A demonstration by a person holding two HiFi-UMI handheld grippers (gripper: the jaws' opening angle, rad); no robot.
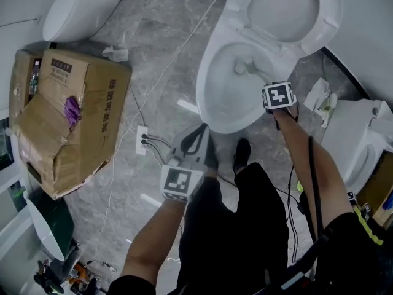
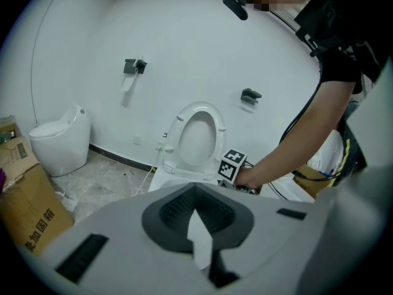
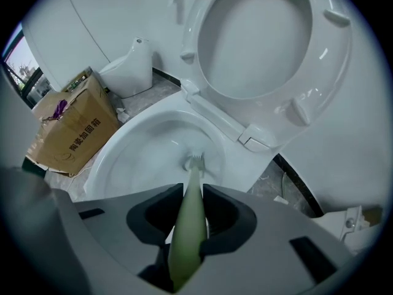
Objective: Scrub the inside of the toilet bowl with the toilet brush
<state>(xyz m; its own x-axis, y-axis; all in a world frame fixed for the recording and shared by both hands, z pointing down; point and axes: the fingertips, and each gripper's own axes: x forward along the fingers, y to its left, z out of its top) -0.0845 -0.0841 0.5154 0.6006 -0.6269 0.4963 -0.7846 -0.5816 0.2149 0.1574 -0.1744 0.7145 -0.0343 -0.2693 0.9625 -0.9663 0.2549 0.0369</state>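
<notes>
So the pale green plastic toilet brush (image 3: pixel 195 165) is clamped by its handle between the jaws of the right gripper (image 3: pixel 187 203). The handle runs straight out along them, presumably so the bristle head can be steered like an extension of the arm.

The head is sat low in the white ceramic toilet bowl (image 3: pixel 132 146), right at the drain throat near the middle of the right gripper view. Whether the bristles are actually pressed on the porcelain can't quite be called.

The white oval seat and lid (image 1: pixel 288 11) are tipped up at the upper right of the head view, obviously so the rim and inside are left free for the brush.

The left gripper (image 1: pixel 199 134) is parked lower centre, well apart from the bowl, with its jaws drawn together on nothing. It's probably held there just to be out of the sweep and the splash.

Scrubbing is judged to be under way at the bottom, with the side walls and under-rim likely to need covering too.
</notes>
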